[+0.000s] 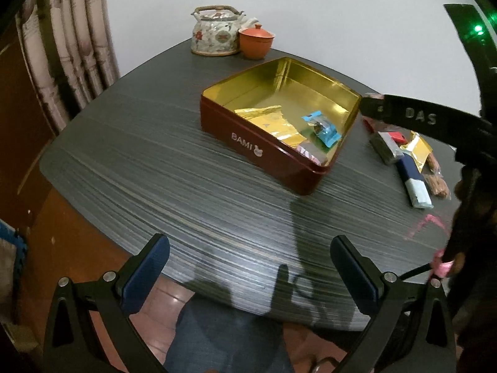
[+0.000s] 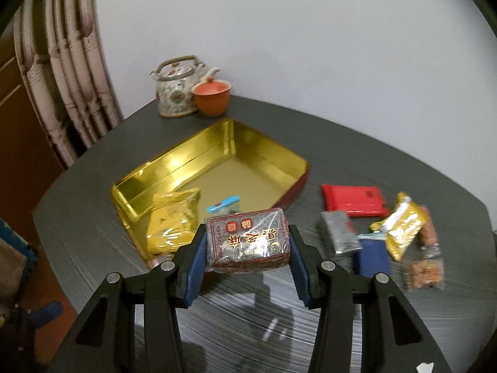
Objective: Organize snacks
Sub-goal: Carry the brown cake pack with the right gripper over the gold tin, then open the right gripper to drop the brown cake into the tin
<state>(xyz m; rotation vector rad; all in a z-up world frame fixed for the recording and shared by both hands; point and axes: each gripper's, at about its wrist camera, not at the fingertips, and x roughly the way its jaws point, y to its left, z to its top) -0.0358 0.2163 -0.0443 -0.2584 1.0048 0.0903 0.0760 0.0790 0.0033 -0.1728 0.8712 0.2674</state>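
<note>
Two tongs over the worktop (image 1: 155, 180); left tongs (image 1: 248, 267) wide apart, bare; right tongs (image 2: 247, 248) clamped on a dark red packet (image 2: 248, 239) near the tin (image 2: 174, 168).

Teapot (image 1: 217, 32), lidded clay cup (image 1: 256, 41), curtain (image 1: 66, 49)

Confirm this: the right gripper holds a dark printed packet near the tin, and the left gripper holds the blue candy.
Not quite. The left gripper holds nothing: in the left wrist view its fingers stand wide apart over the table, and the blue candy lies inside the tin. The rest stands: the right gripper holds the dark printed packet near the tin.
</note>
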